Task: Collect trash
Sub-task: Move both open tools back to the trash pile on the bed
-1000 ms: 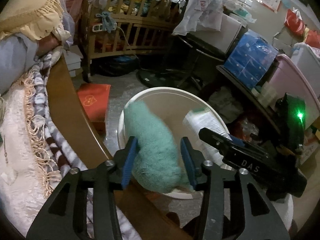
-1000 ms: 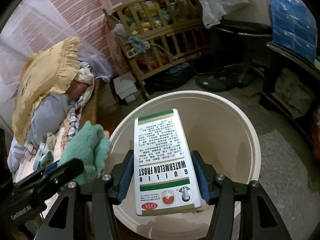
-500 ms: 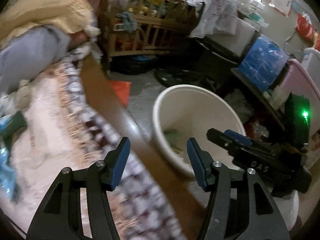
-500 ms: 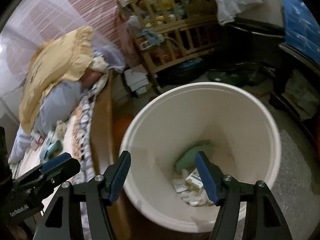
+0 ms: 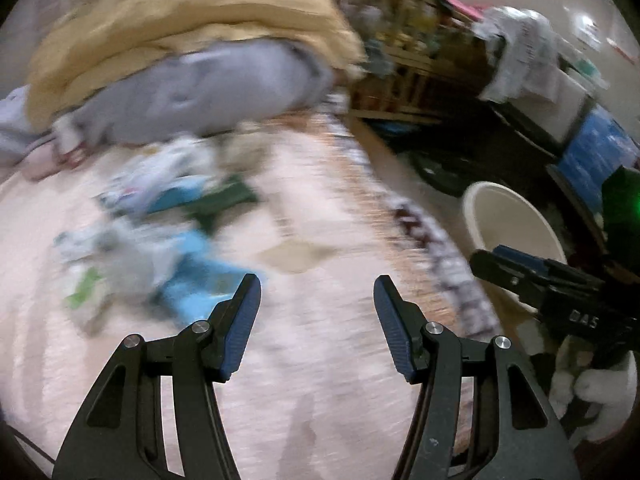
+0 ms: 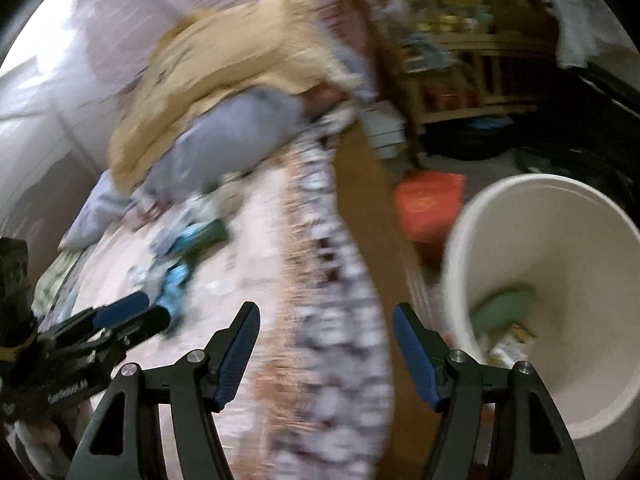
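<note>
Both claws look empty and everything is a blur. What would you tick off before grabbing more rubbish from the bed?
1. Left gripper open and empty: ok.
2. Right gripper open and empty: ok.
3. Bucket upright with room left; a green cloth and scraps lie at the bottom: ok.
4. More litter to collect: a scatter of blue, green and white pieces lies on the bed cover: ok.
5. Which piece to take first: both views are motion-blurred, so shapes and edges are unclear: cannot tell.
6. Grippers clear of each other: apart in both views: ok.
</note>
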Available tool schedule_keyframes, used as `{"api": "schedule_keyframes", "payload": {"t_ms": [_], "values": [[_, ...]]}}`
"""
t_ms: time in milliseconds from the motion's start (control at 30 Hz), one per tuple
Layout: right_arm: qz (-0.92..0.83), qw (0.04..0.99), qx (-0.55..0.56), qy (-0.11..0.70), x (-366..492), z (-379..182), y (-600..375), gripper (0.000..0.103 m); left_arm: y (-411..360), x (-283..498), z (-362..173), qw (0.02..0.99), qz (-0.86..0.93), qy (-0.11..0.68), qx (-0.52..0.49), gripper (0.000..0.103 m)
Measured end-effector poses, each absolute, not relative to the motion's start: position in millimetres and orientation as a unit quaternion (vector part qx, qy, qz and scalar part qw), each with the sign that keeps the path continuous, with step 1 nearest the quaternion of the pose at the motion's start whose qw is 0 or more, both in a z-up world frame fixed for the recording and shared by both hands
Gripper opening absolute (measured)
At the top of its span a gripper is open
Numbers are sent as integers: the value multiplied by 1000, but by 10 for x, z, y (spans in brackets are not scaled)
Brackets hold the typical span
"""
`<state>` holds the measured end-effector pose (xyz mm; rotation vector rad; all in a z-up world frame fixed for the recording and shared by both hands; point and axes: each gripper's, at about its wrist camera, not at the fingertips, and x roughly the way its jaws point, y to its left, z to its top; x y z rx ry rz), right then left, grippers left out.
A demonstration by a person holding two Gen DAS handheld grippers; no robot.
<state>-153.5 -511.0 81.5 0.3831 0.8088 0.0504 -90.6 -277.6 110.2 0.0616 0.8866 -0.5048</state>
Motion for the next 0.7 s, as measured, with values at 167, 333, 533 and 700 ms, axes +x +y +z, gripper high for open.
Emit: {"api": "schedule_keyframes", "payload": {"t_ms": [167, 333, 533, 700], "values": [[108, 891, 161, 409, -1246, 804, -4484, 67, -1951, -736, 1027, 883, -168, 438, 3, 57], [170, 885, 112, 419, -937, 784, -3837, 67, -1236, -533, 829, 882, -93, 460, -40, 58], [244, 870, 61, 424, -412, 760, -3135, 67, -652, -452, 654, 872, -55, 475, -100, 58], [264, 846, -5, 464, 167, 510, -2584, 68, -435, -468, 600, 868, -49, 481, -115, 58]]}}
